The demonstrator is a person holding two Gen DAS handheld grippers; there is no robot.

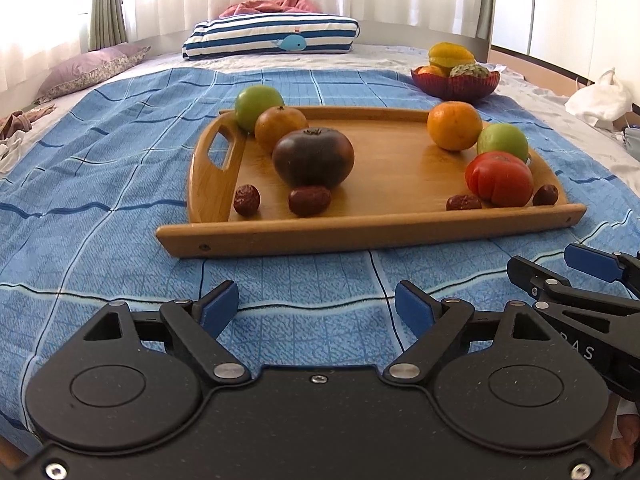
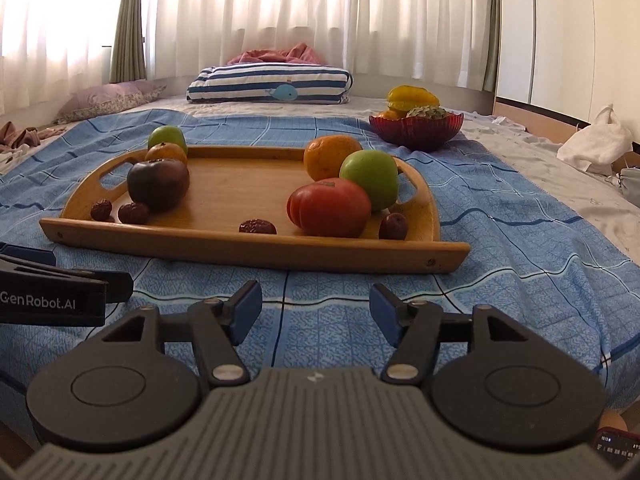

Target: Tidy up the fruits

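Fruits sit on wooden tray [image 1: 372,232], none gripped. Left gripper [image 1: 316,308] & right gripper [image 2: 316,312] both open, empty, near tray's front rim. Approach step; next: reach over rim, pick a fruit, e.g. red tomato [image 2: 329,208].

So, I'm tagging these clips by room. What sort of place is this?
Most likely a bedroom in a home. The wooden tray of fruit sits on a bed with a blue checked bedspread, a striped whale pillow lies at the far end, and sheer curtains cover the window behind.
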